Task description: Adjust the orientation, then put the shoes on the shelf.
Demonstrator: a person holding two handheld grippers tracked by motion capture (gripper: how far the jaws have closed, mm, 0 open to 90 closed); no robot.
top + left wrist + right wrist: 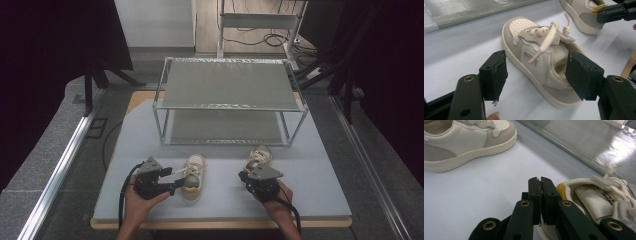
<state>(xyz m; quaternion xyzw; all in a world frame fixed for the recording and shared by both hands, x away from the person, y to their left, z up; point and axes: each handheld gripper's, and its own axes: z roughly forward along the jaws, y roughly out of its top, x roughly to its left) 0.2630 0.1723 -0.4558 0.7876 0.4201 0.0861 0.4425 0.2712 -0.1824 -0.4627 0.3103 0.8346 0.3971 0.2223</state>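
Observation:
Two small cream-and-grey sneakers lie on the pale table (pixel 225 205). My left gripper (pixel 176 183) is open at the heel end of the left sneaker (pixel 194 172). In the left gripper view its jaws (pixel 539 75) straddle the sneaker (pixel 536 57): the left pad (pixel 497 75) stands off the side and the right pad (pixel 580 75) sits over the ankle opening. My right gripper (pixel 246 176) is at the heel of the right sneaker (pixel 259 156). Its pads (pixel 540 185) are pressed together beside that sneaker's yellow-lined collar (pixel 596 200), with nothing seen between them.
A two-tier metal rack (pixel 230 107) with grey shelves stands just beyond the sneakers across the middle of the table. Its lower shelf (pixel 594 147) lies close behind the right sneaker. Black curtains and floor cables surround the table.

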